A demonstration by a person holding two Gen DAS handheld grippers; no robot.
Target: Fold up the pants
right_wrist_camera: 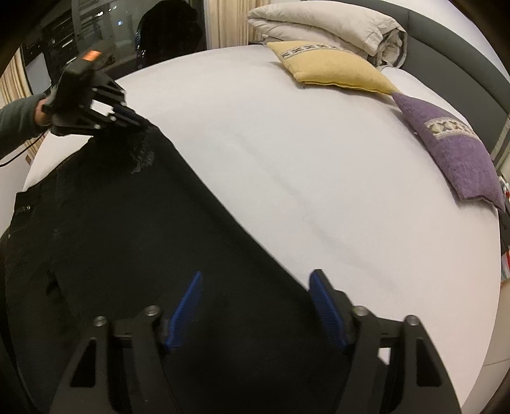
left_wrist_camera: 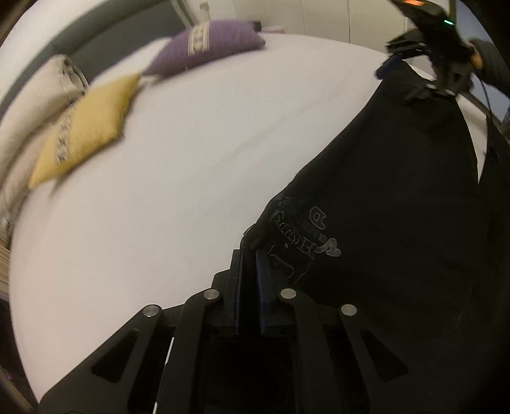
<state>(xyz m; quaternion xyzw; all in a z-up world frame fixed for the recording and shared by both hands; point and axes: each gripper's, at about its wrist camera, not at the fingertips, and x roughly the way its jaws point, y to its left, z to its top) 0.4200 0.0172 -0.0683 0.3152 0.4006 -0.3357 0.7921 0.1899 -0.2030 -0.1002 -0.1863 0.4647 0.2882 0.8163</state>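
Black pants (left_wrist_camera: 398, 207) with a pale printed logo (left_wrist_camera: 302, 229) lie on the white bed sheet (left_wrist_camera: 191, 159). My left gripper (left_wrist_camera: 250, 251) is shut on one end of the pants, fabric pinched between its blue pads. It also shows in the right wrist view (right_wrist_camera: 134, 119), gripping the far end of the pants (right_wrist_camera: 127, 223). My right gripper (right_wrist_camera: 255, 280) is open above the near part of the pants, its blue pads (right_wrist_camera: 188, 305) spread wide with nothing between them. It shows in the left wrist view (left_wrist_camera: 424, 63) at the far end of the pants.
A yellow cushion (right_wrist_camera: 328, 65) and a purple cushion (right_wrist_camera: 455, 149) lie at the head of the bed. A folded pale duvet (right_wrist_camera: 334, 28) lies behind them by the grey headboard (right_wrist_camera: 462, 47). A dark window (right_wrist_camera: 95, 28) stands beyond the bed.
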